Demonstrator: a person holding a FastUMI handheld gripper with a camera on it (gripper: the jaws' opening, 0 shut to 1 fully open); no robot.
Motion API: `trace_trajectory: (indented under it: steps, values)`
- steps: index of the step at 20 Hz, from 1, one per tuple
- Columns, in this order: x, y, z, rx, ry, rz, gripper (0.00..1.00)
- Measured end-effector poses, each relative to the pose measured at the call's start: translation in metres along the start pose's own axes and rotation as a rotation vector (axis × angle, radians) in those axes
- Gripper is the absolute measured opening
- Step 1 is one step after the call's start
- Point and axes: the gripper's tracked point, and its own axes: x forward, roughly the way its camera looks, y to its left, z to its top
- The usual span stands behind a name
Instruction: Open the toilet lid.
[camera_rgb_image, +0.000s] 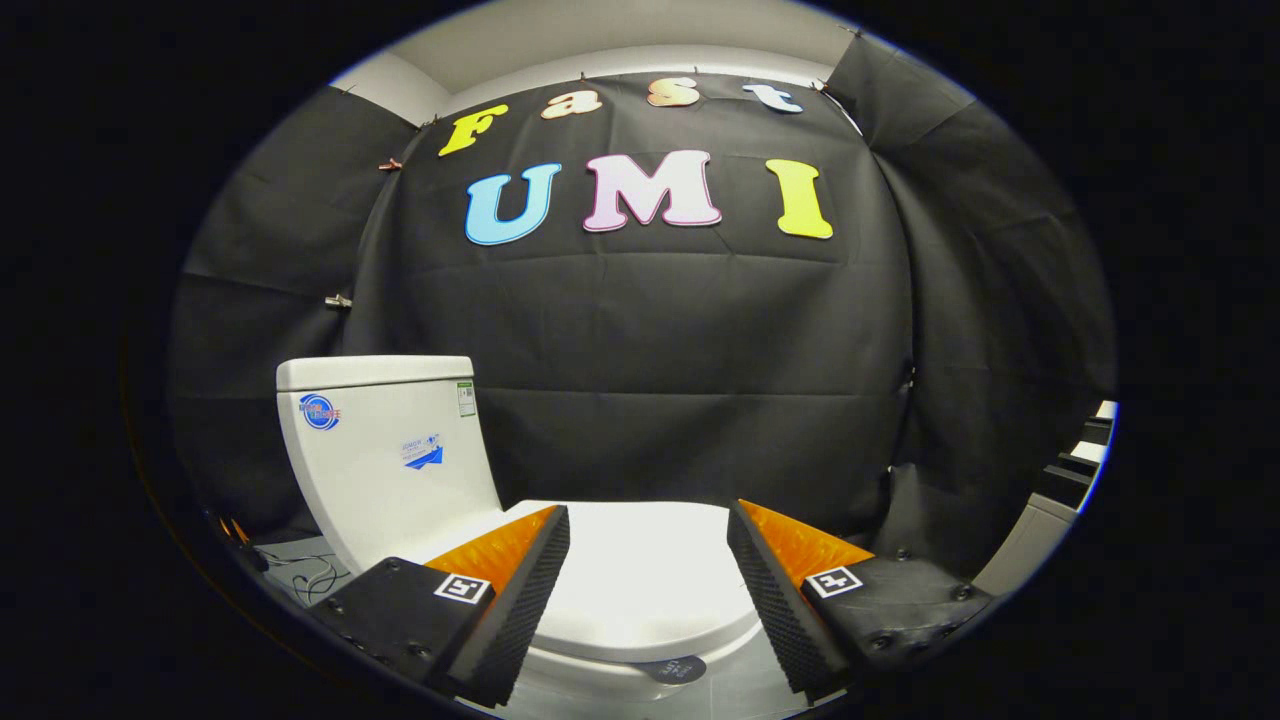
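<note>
A white toilet stands below and ahead of me, seen from its side. Its lid (640, 580) lies flat and closed on the bowl, showing between and just beyond my two fingers. The white tank (385, 450) rises behind the lid, to the left, with stickers on its side. My gripper (648, 525) hovers above the lid's front part with its fingers spread wide. Nothing sits between them and they do not touch the lid. A small dark round sticker (668, 668) marks the bowl's rim below the lid edge.
Black cloth walls close the booth behind and to both sides of the toilet. Cables (305, 575) lie on the grey floor left of the tank. A white and black stepped object (1075, 470) stands at the far right.
</note>
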Motion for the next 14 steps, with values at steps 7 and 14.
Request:
trace_trajectory:
  steps: [7, 14]
  values:
    - [0.0, -0.013, -0.016, 0.031, 0.06, -0.022, 0.99]
    - [-0.01, -0.036, -0.056, 0.165, 0.225, -0.067, 0.99]
